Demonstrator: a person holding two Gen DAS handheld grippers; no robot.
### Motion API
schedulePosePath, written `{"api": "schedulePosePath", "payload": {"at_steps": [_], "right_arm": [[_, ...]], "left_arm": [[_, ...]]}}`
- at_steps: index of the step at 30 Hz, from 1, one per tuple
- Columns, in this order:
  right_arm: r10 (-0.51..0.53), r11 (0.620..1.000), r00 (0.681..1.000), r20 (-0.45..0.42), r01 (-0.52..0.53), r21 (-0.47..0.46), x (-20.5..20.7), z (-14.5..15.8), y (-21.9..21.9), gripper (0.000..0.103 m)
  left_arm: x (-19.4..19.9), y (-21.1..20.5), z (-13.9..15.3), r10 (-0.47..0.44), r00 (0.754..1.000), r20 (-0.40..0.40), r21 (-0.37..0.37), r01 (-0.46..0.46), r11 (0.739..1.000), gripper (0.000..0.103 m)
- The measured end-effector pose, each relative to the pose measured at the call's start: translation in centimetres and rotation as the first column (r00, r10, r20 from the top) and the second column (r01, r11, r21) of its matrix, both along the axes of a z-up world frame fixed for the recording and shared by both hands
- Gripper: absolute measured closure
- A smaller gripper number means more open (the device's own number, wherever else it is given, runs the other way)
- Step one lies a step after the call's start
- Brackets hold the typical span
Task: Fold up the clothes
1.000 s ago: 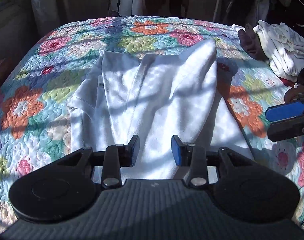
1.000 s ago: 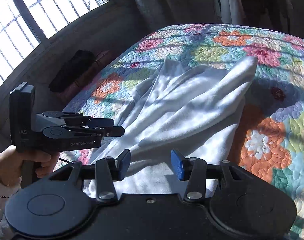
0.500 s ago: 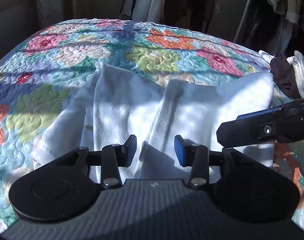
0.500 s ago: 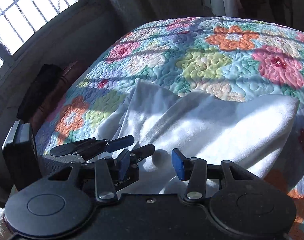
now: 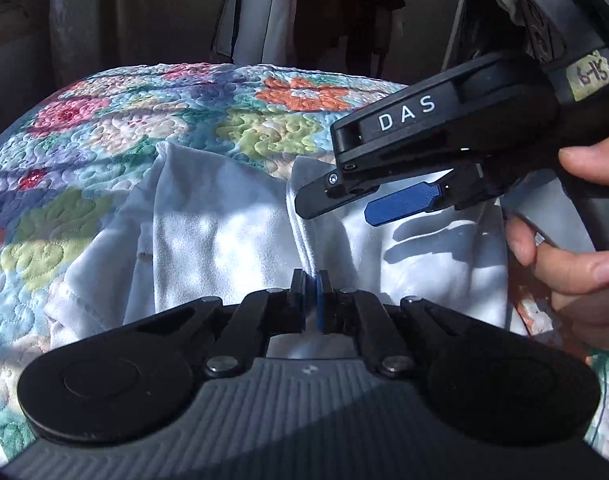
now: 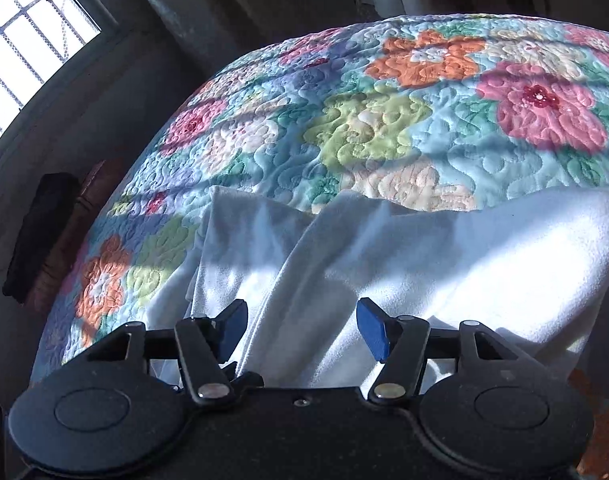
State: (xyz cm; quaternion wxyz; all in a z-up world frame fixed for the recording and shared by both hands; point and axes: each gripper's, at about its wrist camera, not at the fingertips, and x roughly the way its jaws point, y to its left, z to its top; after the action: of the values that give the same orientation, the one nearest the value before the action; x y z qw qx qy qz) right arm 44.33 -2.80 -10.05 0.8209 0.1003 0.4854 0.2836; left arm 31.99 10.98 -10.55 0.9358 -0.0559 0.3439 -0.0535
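On a bed covered by one floral quilt (image 5: 116, 148), a single white garment (image 5: 224, 240) is lying rumpled near the quilt's near edge, its layers overlapping in sun and shadow. At the near edge of the cloth, the left gripper (image 5: 311, 280) is pinching a raised hemmed ridge of the white garment, its jaws pressed together on the fabric. Just beyond it and to the right, the right gripper (image 6: 302, 328) is hovering over the same garment with its jaws opening; a fold of the cloth is lying between its blue pads (image 6: 370, 330), and they are not pressing it. A hand (image 5: 576, 264) is gripping that tool's handle at the right side of the left wrist view. One barred window (image 6: 28, 32) is glowing beyond the quilt's left edge. No containers are showing in either view.
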Motion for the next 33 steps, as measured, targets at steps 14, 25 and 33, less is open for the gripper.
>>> {"api": "schedulePosePath", "payload": {"at_steps": [14, 25, 33], "right_arm": [[-0.030, 0.999, 0.990, 0.140, 0.027, 0.024, -2.5, -1.6, 1.3, 0.092], [0.110, 0.986, 0.910, 0.401, -0.151, 0.073, -4.7, 5.6, 7.2, 0.093], [0.104, 0.984, 0.972, 0.212, -0.131, 0.119, -3.1, 3.1, 10.6, 0.063]], "left_arm": [[-2.6, -0.3, -0.9, -0.053, 0.998, 0.036, 0.034, 0.052, 0.998, 0.095], [-4.6, 4.4, 2.8, 0.098, 0.982, 0.159, 0.060, -0.109, 0.992, 0.103], [-2.1, 10.2, -1.1, 0.295, 0.955, -0.014, 0.120, -0.291, 0.949, 0.102]]}}
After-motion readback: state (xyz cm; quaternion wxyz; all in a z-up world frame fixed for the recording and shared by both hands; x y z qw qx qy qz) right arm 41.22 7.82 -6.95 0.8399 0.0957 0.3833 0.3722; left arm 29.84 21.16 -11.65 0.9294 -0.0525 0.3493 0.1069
